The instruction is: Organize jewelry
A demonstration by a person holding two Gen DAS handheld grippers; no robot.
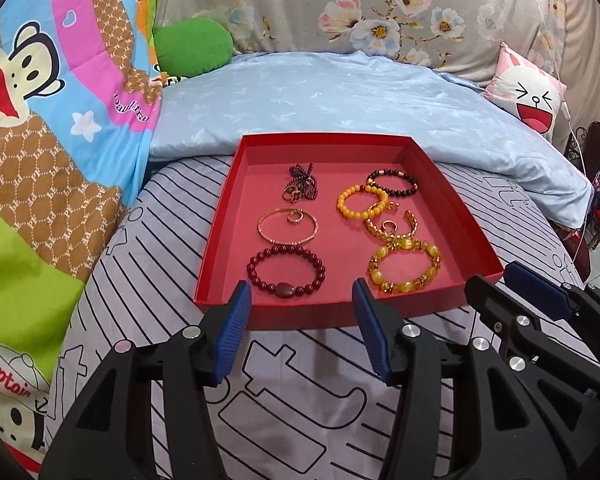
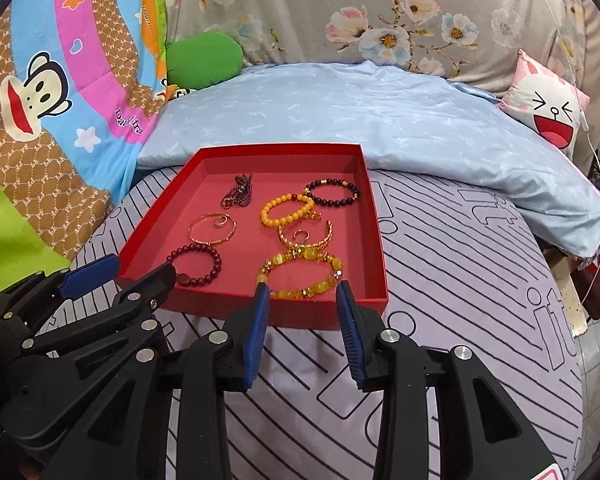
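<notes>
on the striped bedsheet point(image 1: 148, 264), bracelets are laid in a red tray point(image 1: 452, 216); near it, the left gripper point(image 1: 302, 308) and right gripper point(image 2: 302, 304) are held released, grasping nothing.

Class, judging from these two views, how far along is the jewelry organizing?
Done: bracelets already lie inside the shallow red cardboard tray, including the dark red beaded bracelet. In hand: nothing; left gripper and right gripper are open and empty. Left: unclear.
</notes>
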